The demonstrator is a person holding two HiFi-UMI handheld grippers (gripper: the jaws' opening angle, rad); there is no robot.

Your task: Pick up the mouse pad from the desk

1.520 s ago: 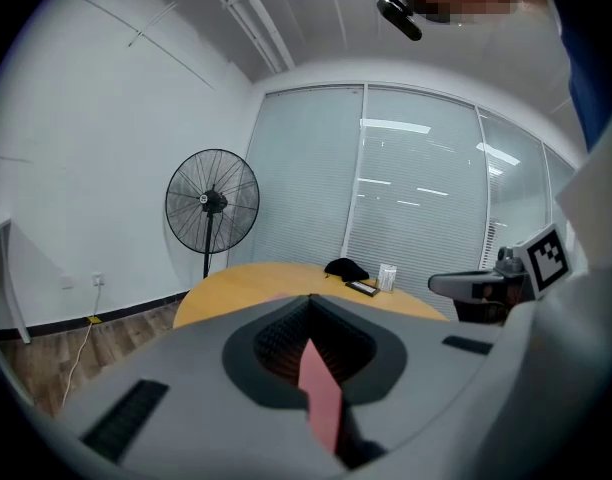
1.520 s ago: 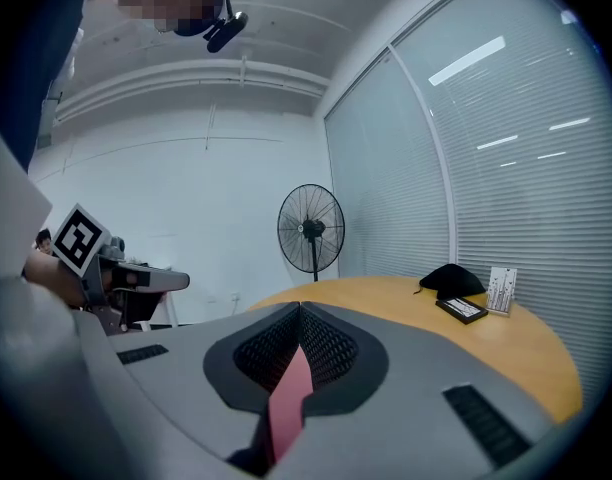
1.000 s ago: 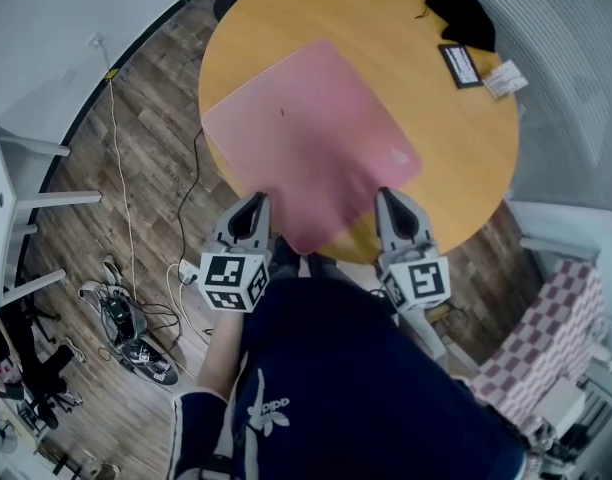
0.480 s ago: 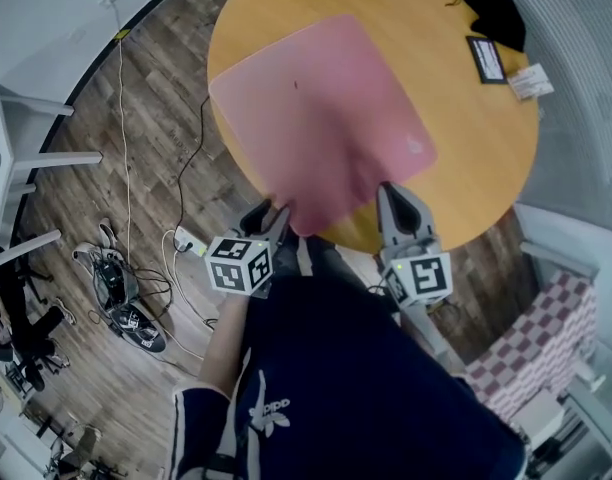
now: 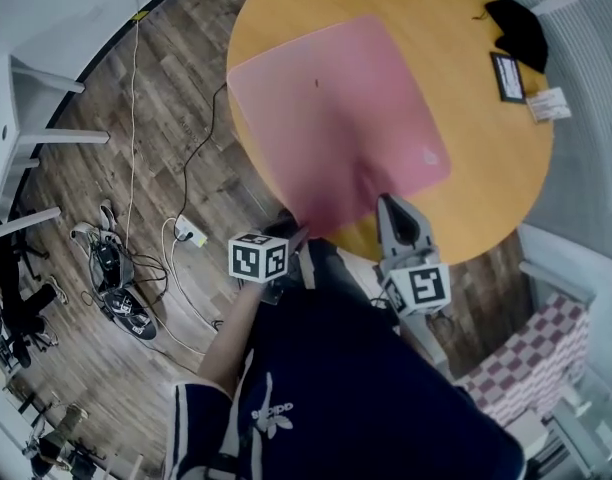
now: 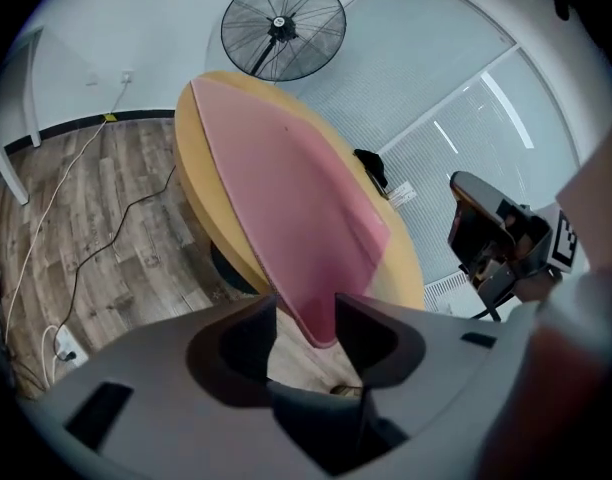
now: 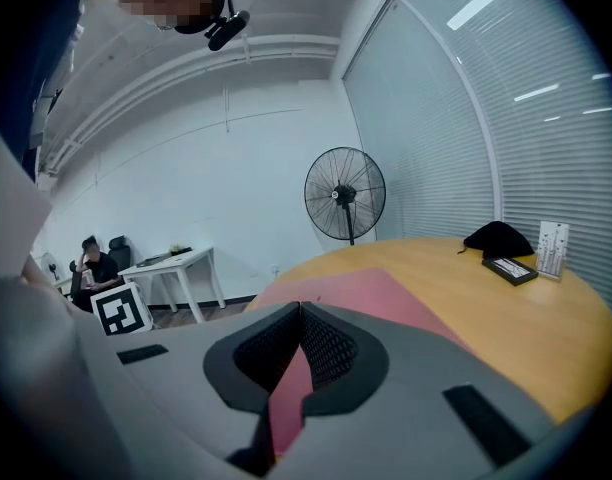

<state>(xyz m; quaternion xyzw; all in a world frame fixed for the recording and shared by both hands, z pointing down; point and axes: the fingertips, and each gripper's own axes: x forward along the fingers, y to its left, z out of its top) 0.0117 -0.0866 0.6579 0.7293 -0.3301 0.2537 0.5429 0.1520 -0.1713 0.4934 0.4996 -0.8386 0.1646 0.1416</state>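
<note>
The mouse pad [image 5: 336,108] lies on the table [image 5: 476,168], on its left part. The pad's near corner sticks out over the table's near edge. My right gripper [image 5: 389,203] pinches the pad at that edge. My left gripper [image 6: 306,308] is just left of it. Its jaws have just been opening, and the pad's corner sits between them. A pouch [image 5: 519,28] lies at the table's far right, with a flat case [image 5: 509,76] just nearer. A fan [image 6: 283,26] stands behind the table.

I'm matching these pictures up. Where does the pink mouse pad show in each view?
Head view: mouse pad, upper centre, on the table.
Left gripper view: centre, tapering downward.
Right gripper view: lower centre.
Shared landmark: the black pouch on the table's far side.
</note>
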